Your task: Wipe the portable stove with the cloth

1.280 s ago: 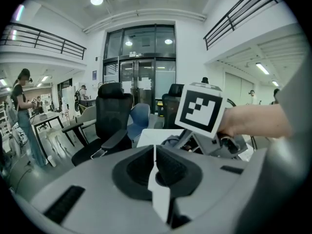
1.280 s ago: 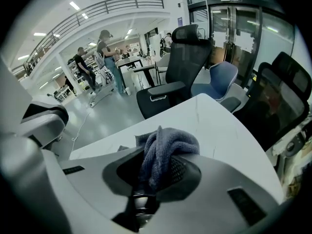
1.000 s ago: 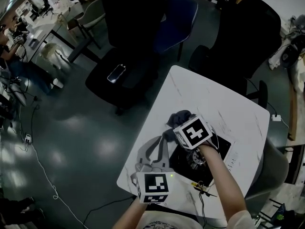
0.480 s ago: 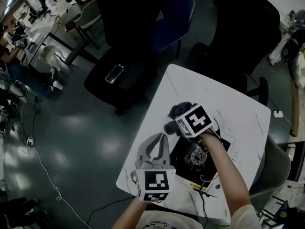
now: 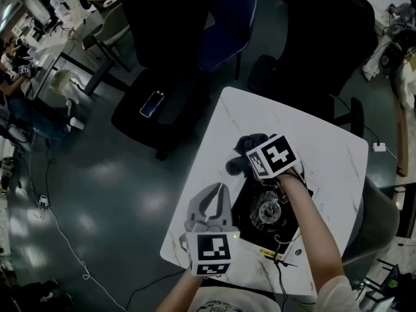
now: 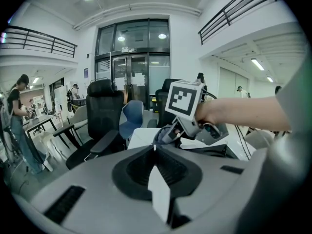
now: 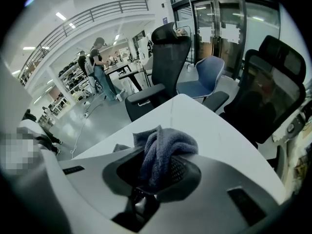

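Note:
The black portable stove (image 5: pixel 244 217) lies on the white table (image 5: pixel 305 142), its round burner (image 5: pixel 266 208) uncovered. My right gripper (image 5: pixel 252 156) hovers at the stove's far edge and is shut on a bunched dark blue cloth (image 5: pixel 242 149). In the right gripper view the cloth (image 7: pixel 168 143) spills out from between the jaws of the right gripper (image 7: pixel 156 156). My left gripper (image 5: pixel 220 189) rests left of the stove with its grey jaws closed together and nothing between them. The left gripper view shows the left gripper (image 6: pixel 155 148) pointing at the right gripper (image 6: pixel 168 133) and the cloth (image 6: pixel 160 135).
Two black office chairs (image 5: pixel 166 38) (image 5: pixel 325 41) and a blue chair (image 5: pixel 227 21) stand beyond the table. A phone (image 5: pixel 151 103) lies on the nearer black chair's seat. A thin cable (image 5: pixel 281 257) runs by the stove's near edge. People stand at desks far left (image 7: pixel 97 67).
My right gripper has carried the cloth from over the stove's top to its far edge, uncovering the burner. The left gripper has stayed where it was.

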{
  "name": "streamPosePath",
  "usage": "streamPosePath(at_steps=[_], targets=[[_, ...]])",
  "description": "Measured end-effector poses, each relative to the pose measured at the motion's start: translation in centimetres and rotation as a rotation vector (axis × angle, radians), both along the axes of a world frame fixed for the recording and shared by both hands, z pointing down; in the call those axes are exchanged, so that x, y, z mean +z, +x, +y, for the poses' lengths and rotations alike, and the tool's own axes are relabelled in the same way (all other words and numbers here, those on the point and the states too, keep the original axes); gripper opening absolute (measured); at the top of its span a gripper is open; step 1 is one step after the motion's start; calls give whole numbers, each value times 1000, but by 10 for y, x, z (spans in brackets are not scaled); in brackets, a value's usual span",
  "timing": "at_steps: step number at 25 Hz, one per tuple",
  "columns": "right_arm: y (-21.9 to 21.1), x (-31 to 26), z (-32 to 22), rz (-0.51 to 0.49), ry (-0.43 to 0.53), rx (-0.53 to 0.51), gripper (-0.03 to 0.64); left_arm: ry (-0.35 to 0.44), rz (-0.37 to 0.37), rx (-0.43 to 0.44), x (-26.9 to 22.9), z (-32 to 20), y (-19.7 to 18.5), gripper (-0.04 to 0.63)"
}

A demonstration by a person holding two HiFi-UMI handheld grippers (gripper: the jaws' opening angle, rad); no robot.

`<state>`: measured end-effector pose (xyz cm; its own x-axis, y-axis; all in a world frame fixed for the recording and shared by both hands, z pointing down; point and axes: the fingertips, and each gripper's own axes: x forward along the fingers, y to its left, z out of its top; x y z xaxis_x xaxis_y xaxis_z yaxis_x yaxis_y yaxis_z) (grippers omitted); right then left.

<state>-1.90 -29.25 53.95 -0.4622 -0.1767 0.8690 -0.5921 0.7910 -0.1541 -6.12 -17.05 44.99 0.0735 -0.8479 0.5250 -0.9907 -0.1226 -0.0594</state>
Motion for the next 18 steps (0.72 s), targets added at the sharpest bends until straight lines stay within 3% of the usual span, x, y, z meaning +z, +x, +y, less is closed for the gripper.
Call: streamPosePath(at_steps=[18], targets=[[63,5,-4,82,24,97,75,6,-2,45,-4,-1,23,22]])
